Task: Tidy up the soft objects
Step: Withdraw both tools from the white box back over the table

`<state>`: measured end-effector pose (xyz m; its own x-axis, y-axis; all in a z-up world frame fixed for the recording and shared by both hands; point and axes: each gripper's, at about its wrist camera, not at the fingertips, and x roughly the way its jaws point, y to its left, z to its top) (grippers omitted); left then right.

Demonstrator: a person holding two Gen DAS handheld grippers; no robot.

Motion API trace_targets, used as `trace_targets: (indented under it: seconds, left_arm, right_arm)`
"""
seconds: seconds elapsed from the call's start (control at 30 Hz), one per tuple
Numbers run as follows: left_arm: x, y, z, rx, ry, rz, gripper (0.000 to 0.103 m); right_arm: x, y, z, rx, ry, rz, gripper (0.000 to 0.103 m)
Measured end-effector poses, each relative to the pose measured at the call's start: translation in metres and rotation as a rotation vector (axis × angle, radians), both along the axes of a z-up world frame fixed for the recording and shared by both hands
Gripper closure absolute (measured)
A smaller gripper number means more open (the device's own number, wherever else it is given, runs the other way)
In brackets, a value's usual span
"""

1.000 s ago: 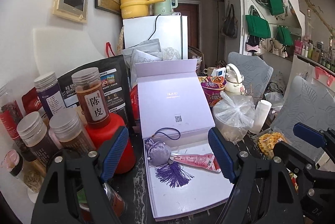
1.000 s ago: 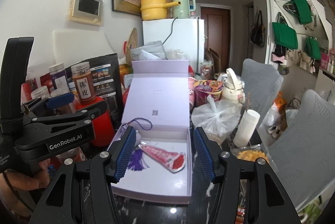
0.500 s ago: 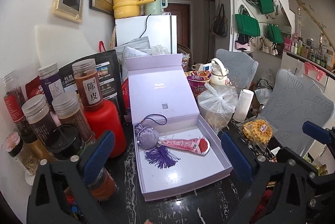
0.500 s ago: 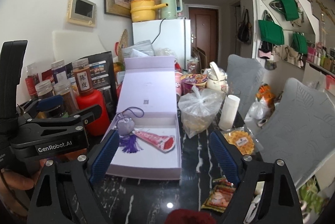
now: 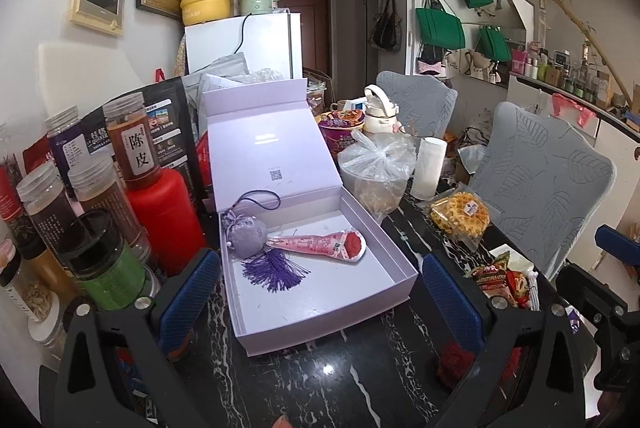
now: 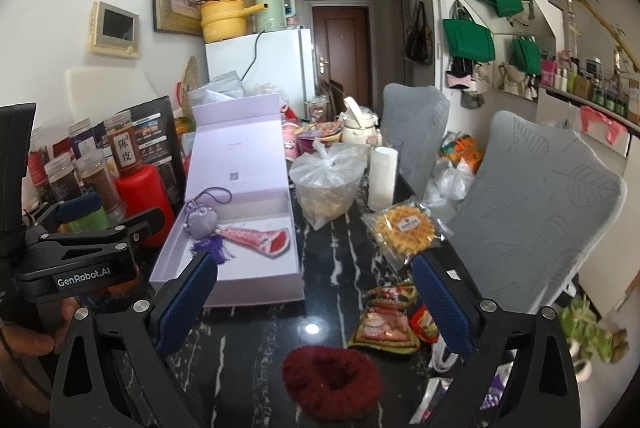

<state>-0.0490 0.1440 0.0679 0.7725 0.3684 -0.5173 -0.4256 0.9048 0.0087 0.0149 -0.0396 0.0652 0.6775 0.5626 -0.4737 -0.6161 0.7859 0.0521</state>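
The right gripper (image 6: 314,302) stood with its blue-padded jaws spread wide and nothing between them; they had just been opening, and they hung above and short of the dark red fluffy ring-shaped scrunchie (image 6: 332,376) lying on the black marble-veined table (image 6: 332,256) at the near edge. The left gripper (image 5: 320,302) was likewise wide open and empty, framing the near end of the open lilac cardboard gift box (image 5: 332,308) without touching it. Inside that box lay a lilac fabric sachet with a purple tassel (image 5: 248,242) and, just beside it, a pink cone-shaped pouch with a red end (image 5: 320,246), both toward the hinge side, leaving the near half of the floor bare. The scrunchie looked like the next soft thing to gather. To do that well, the right gripper should drop straight over one side of the ring, close on the plush band rather than the hole, lift clear of the box wall, and release over the bare near half. The snack packets (image 6: 384,320) close by on the right should be left undisturbed.
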Motion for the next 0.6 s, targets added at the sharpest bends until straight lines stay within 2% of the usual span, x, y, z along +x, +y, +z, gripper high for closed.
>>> trace_targets:
  seconds: [0.23, 0.6]
  left_arm:
    - [0.001, -0.017, -0.01, -0.016, -0.01, -0.052, 0.0]
    - [0.014, -0.048, -0.037, -0.067, 0.053, -0.171, 0.0]
  right_arm:
    - [-0.006, -0.027, -0.012, -0.002, -0.013, -0.071, 0.003]
    - [-0.011, -0.059, -0.035, -0.017, 0.019, -0.134, 0.001]
